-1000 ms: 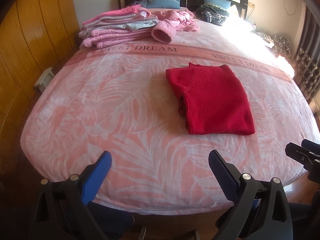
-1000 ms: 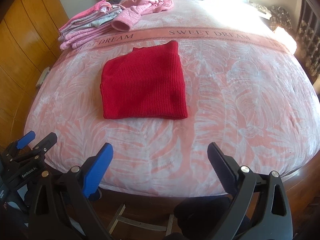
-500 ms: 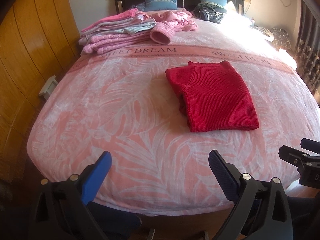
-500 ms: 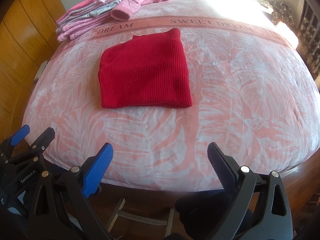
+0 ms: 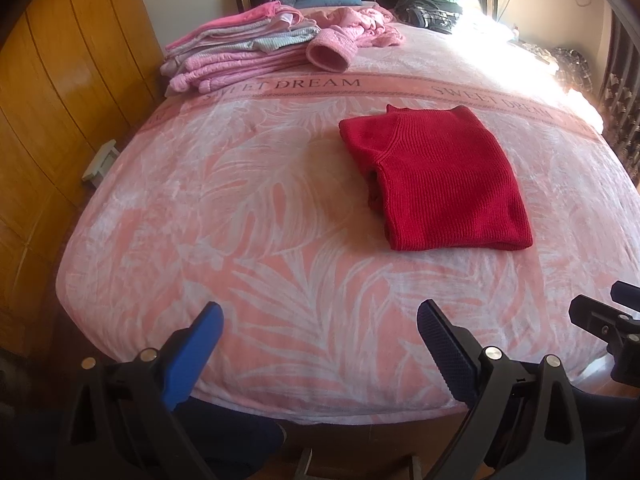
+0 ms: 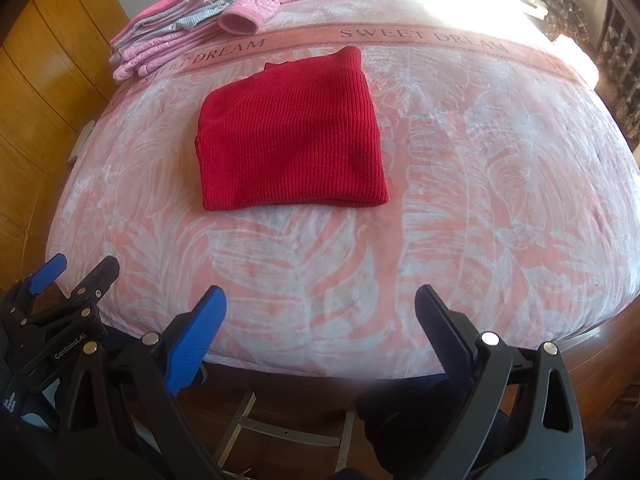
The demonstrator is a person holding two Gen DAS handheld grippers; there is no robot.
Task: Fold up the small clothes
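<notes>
Both grippers, left (image 5: 318, 326) and right (image 6: 320, 312), hang wide open and empty below the bed's (image 6: 500, 208) near edge, having eased closer over the last second. The red sweater (image 6: 290, 136) lies unmoved mid-bed, folded square, so this piece looks finished; the pink pile (image 5: 240, 54) sits beyond it.

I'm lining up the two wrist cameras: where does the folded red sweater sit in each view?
Left wrist: red sweater lies right of centre on the pink blanket, its open sleeve fold facing left.
Right wrist: red sweater lies left of centre, upper half of the picture.
Shared landmark: the "SWEET DREAM" band just beyond the sweater, with the pink clothes stack behind it.
</notes>
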